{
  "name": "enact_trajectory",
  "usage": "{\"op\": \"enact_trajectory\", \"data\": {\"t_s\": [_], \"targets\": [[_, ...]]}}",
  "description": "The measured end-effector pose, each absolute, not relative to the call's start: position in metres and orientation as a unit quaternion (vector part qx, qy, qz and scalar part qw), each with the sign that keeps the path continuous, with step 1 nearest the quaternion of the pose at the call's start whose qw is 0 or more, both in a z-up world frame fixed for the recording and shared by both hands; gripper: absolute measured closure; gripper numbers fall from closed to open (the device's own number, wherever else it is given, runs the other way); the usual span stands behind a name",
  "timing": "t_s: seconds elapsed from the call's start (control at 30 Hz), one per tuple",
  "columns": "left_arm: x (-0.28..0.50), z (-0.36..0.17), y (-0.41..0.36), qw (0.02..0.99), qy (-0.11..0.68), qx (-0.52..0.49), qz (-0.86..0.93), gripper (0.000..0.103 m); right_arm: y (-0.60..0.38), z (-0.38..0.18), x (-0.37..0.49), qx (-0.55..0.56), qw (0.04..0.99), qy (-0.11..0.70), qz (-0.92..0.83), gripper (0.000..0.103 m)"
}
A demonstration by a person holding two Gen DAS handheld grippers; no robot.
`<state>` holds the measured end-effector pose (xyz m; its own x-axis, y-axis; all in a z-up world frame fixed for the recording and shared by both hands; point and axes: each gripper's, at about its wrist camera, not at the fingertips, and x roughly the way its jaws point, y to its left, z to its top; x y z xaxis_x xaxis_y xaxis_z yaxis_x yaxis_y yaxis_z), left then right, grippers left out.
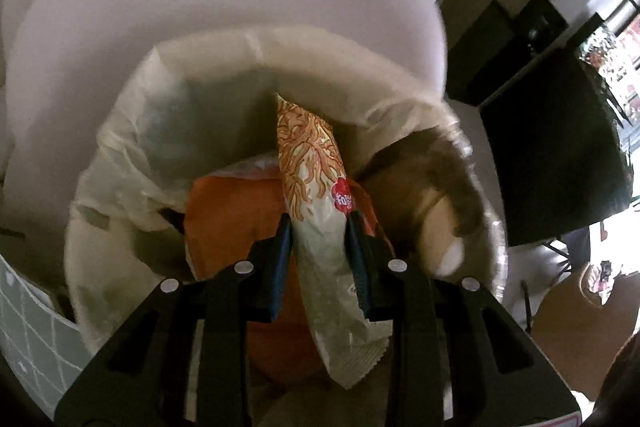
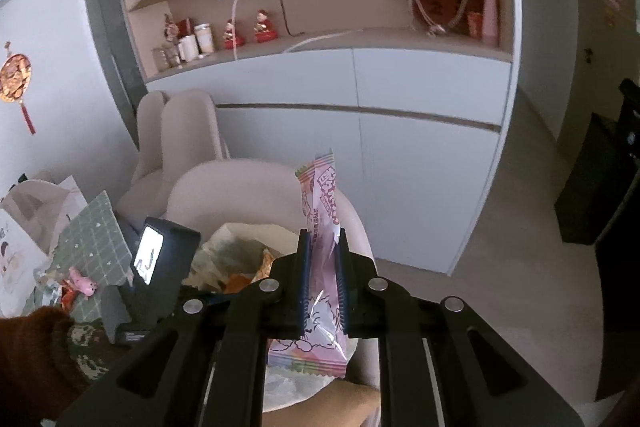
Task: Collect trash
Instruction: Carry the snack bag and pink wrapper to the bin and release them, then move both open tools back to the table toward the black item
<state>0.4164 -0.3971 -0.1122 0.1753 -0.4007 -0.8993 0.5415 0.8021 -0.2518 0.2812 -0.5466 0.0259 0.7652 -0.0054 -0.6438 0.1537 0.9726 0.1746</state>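
Note:
My left gripper (image 1: 318, 223) is shut on a white snack wrapper with an orange noodle print (image 1: 310, 163), held over the mouth of a bin lined with a pale plastic bag (image 1: 160, 131). An orange wrapper (image 1: 228, 223) lies inside the bin below it. My right gripper (image 2: 323, 239) is shut on a pink snack wrapper (image 2: 322, 203), held upright above and to the right of the same bin (image 2: 236, 239). The left gripper's body (image 2: 160, 259) shows at the left of the right wrist view.
A beige chair (image 2: 192, 131) stands behind the bin. A table with a green checked cloth (image 2: 96, 235) holds more wrappers and a pink item (image 2: 82, 285) at the left. White cabinets (image 2: 400, 147) with shelves stand behind. A dark cabinet (image 1: 552, 155) is at the right.

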Motion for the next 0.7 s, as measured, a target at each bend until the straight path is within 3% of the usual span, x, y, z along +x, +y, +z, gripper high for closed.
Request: {"op": "enact_trajectory", "data": {"t_s": [0.07,0.27,0.7], "targets": [[0.418,-0.112,-0.395,0.764,0.561,0.053,-0.315,0.076,-0.547,0.02,0.282,0.109,0.93,0.348,-0.045,0.09],[0.41,-0.082,-0.369,0.771,0.533,-0.002,-0.348,0.053,-0.544,0.004,0.293,0.117,0.923,0.365,-0.037,0.09],[0.378,0.004,-0.217,0.884,0.421,-0.059,-0.196,0.045,-0.476,-0.024,0.339,0.083,0.914,0.393,0.052,0.09]]}}
